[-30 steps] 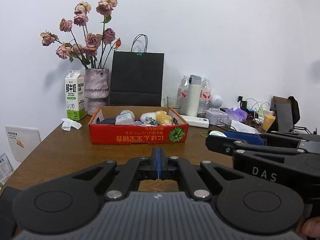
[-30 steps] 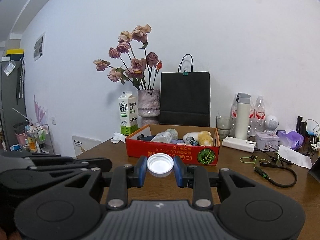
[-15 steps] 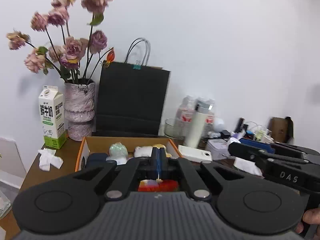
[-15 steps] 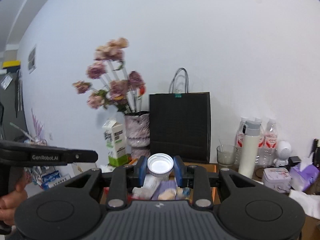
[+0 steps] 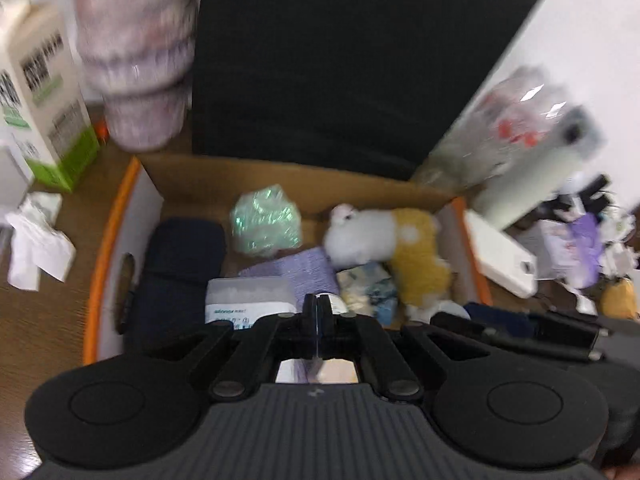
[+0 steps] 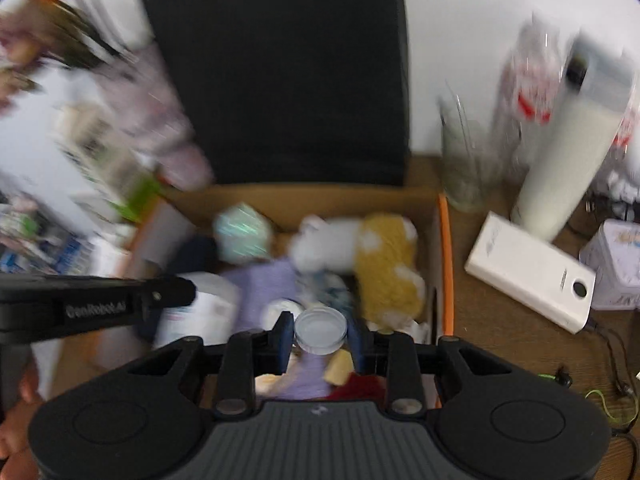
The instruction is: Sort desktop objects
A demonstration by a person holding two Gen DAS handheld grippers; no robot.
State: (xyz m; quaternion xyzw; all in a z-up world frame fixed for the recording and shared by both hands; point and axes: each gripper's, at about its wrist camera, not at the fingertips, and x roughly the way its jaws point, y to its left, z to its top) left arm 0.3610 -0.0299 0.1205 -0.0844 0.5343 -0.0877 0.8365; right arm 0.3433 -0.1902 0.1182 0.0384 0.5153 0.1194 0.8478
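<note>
My right gripper [image 6: 320, 330] is shut on a small round white-lidded jar [image 6: 320, 329] and holds it above the open cardboard box [image 6: 445, 264]. My left gripper [image 5: 318, 312] is shut and empty, also above the box [image 5: 120, 216]. In the box lie a white and yellow plush toy [image 5: 384, 240], a crinkly green packet [image 5: 266, 226], a dark blue pouch [image 5: 176, 264], a purple cloth [image 5: 296, 270] and a white tissue pack [image 5: 248, 300]. The plush toy [image 6: 380, 252] and the green packet [image 6: 240, 236] also show in the right wrist view.
A black paper bag [image 5: 352, 60] stands behind the box, with a vase [image 5: 136, 60] and milk carton [image 5: 36, 96] to its left. Right of the box are a white power bank [image 6: 528, 272], a white flask [image 6: 568, 152], a glass [image 6: 464, 160] and cables [image 6: 600, 396]. Crumpled tissue [image 5: 36, 236] lies left.
Both grippers have moved forward and tipped down over the box, so its contents now fill the views. The right gripper still holds the jar. Both views are motion-blurred.
</note>
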